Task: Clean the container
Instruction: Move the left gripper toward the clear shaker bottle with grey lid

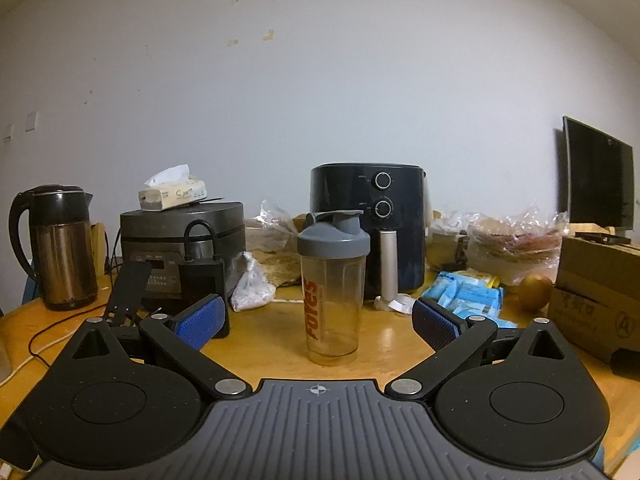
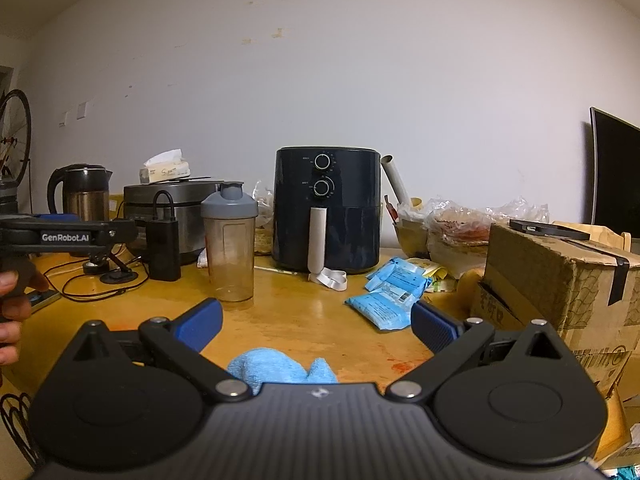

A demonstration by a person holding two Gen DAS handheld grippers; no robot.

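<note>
We see the shaker bottle [image 1: 333, 288] standing upright on the wooden table [image 1: 264, 336], its clear body empty with orange lettering, grey lid closed. Our blue cloth [image 2: 280, 366] lies crumpled nearer us.

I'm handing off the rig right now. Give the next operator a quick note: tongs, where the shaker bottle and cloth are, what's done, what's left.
Left tongs: open, empty, lined up on the shaker bottle, not touching it.
Right tongs: open, empty, above the blue cloth on the table.
Bottle: upright in front of the air fryer, grey lid on.
Done: nothing visible.
Left: grip bottle, pick up cloth, wipe.
</note>
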